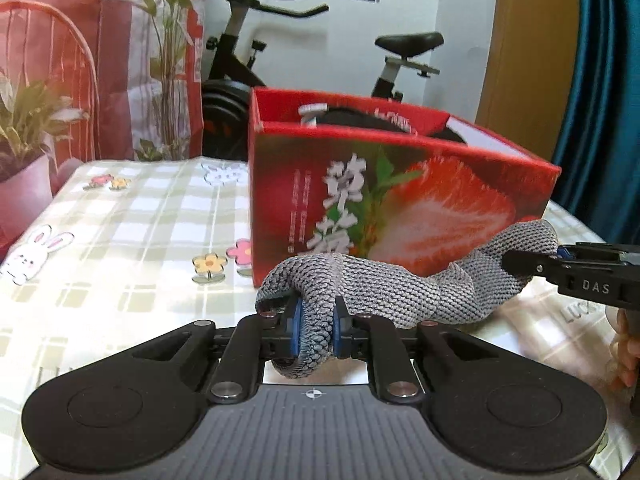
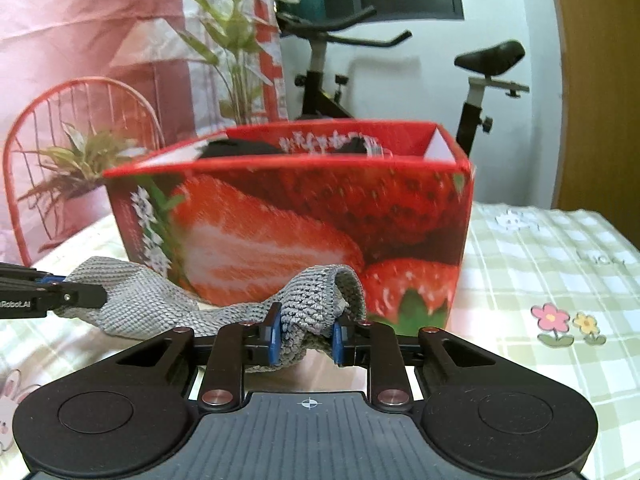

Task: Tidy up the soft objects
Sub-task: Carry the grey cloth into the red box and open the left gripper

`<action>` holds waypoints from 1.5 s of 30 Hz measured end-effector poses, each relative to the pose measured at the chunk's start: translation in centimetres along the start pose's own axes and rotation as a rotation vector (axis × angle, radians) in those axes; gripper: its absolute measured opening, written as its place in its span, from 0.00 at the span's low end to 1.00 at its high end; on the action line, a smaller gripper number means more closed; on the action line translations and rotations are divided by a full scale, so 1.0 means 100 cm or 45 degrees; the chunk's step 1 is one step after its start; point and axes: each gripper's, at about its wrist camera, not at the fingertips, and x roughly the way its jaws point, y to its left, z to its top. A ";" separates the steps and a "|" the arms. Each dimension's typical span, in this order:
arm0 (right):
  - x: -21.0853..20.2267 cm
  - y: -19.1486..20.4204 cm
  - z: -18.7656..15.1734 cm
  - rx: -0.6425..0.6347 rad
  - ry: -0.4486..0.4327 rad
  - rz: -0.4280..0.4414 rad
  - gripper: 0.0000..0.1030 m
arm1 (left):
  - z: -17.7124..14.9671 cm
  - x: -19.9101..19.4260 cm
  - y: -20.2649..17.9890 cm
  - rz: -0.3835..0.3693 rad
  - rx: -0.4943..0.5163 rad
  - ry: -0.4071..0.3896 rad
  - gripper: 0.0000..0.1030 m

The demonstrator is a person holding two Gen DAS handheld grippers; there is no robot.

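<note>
A grey knitted sock [image 1: 384,288] hangs stretched between my two grippers, just above the table and in front of a red strawberry box [image 1: 400,200]. My left gripper [image 1: 316,330] is shut on one end of the sock. My right gripper [image 2: 306,334] is shut on the other end of the sock [image 2: 308,304]. The right gripper shows at the right edge of the left wrist view [image 1: 516,264]; the left gripper shows at the left edge of the right wrist view [image 2: 86,294]. The box [image 2: 304,232] is open on top with dark items [image 2: 240,148] inside.
The table has a green checked cloth [image 1: 132,232] with rabbit and flower prints. A potted plant [image 1: 24,152] and a red wire chair [image 2: 80,120] stand at the left. An exercise bike [image 1: 280,56] stands behind the box.
</note>
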 end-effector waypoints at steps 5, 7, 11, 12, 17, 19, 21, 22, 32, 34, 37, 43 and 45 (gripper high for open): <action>-0.022 0.004 0.011 -0.029 -0.073 0.017 0.21 | 0.009 -0.018 -0.003 0.011 -0.013 -0.076 0.15; -0.030 0.004 0.015 -0.030 -0.100 0.022 0.21 | 0.014 -0.025 -0.004 0.009 -0.013 -0.103 0.15; -0.046 0.004 0.026 -0.039 -0.143 0.041 0.21 | 0.027 -0.039 -0.007 0.008 -0.001 -0.163 0.15; -0.048 0.004 0.030 -0.048 -0.149 0.046 0.21 | 0.031 -0.042 -0.008 0.008 0.002 -0.175 0.15; -0.065 0.005 0.059 -0.136 -0.189 0.077 0.21 | 0.053 -0.055 -0.012 0.012 0.038 -0.245 0.15; -0.068 0.004 0.074 -0.160 -0.193 0.088 0.21 | 0.062 -0.056 -0.013 0.007 0.038 -0.256 0.15; -0.066 0.003 0.088 -0.171 -0.194 0.090 0.20 | 0.073 -0.053 -0.014 0.007 0.043 -0.267 0.15; -0.063 0.003 0.096 -0.181 -0.188 0.092 0.20 | 0.076 -0.051 -0.014 0.010 0.049 -0.269 0.15; -0.014 -0.025 0.141 -0.036 -0.133 0.039 0.20 | 0.118 -0.009 -0.014 -0.009 0.088 -0.182 0.15; 0.000 -0.027 0.141 -0.027 -0.088 0.025 0.20 | 0.121 0.004 -0.014 -0.009 0.100 -0.143 0.15; 0.017 -0.029 0.139 -0.023 -0.030 0.014 0.20 | 0.124 0.024 -0.012 -0.011 0.112 -0.078 0.15; 0.043 -0.032 0.134 0.005 0.097 -0.002 0.20 | 0.124 0.052 -0.014 -0.024 0.143 0.044 0.15; 0.049 -0.033 0.135 0.010 0.117 -0.012 0.20 | 0.126 0.057 -0.013 -0.024 0.145 0.068 0.15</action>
